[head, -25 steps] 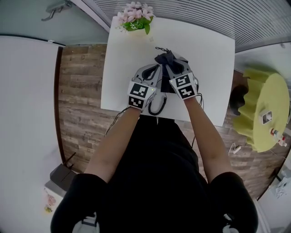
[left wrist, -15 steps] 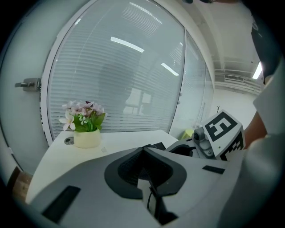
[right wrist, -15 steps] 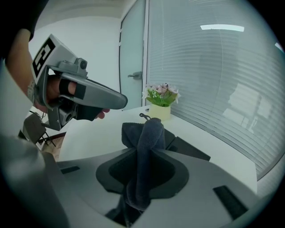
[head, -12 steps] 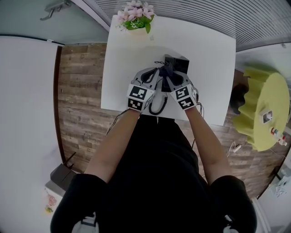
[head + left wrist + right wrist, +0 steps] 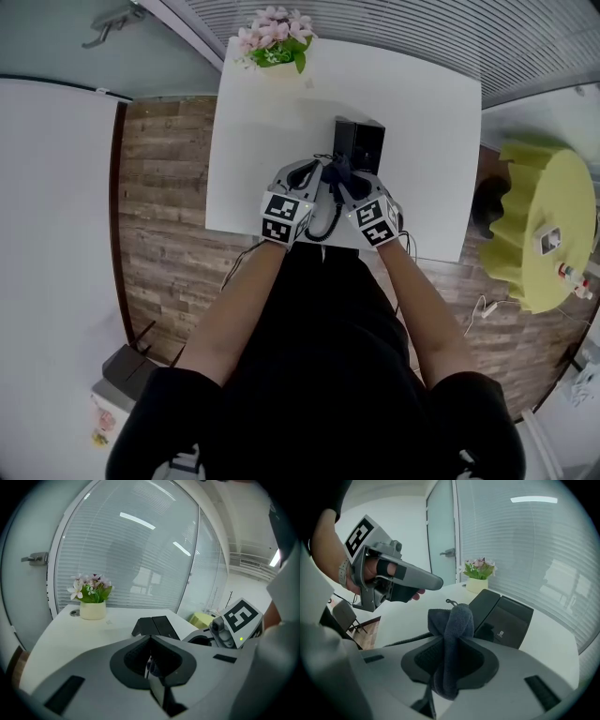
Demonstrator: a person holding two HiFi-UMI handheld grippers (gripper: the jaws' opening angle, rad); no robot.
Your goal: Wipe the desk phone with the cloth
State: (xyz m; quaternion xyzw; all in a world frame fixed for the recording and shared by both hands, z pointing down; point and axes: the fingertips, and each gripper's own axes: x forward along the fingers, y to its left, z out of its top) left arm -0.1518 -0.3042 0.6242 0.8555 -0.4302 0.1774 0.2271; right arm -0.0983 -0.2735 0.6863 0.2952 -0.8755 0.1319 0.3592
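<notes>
Seen from above, a person in black stands at the near edge of a white table (image 5: 422, 103), holding a 2-jaw gripper in each hand. The black desk phone (image 5: 359, 142) sits near the middle of the table, its sloped face turned toward the person, just beyond both gripper tips. The right gripper (image 5: 349, 187) has its jaws clamped on a dark grey cloth (image 5: 452, 634), which is bunched and stands up out of the jaws in a thick fold with a small loop at its top; the cloth hangs just in front of the phone's near side, and it is unclear whether they touch. The left gripper (image 5: 150, 641) is close beside the right one, its jaws pressed together, with no object clearly between them. A black coiled cord (image 5: 323, 223) lies on the table between the 2 grippers, near the front edge. A pot of pink and white flowers (image 5: 272, 42) stands at the table's far left corner, well apart from the phone. A round yellow table (image 5: 544, 225) stands on the wooden floor to the right.
</notes>
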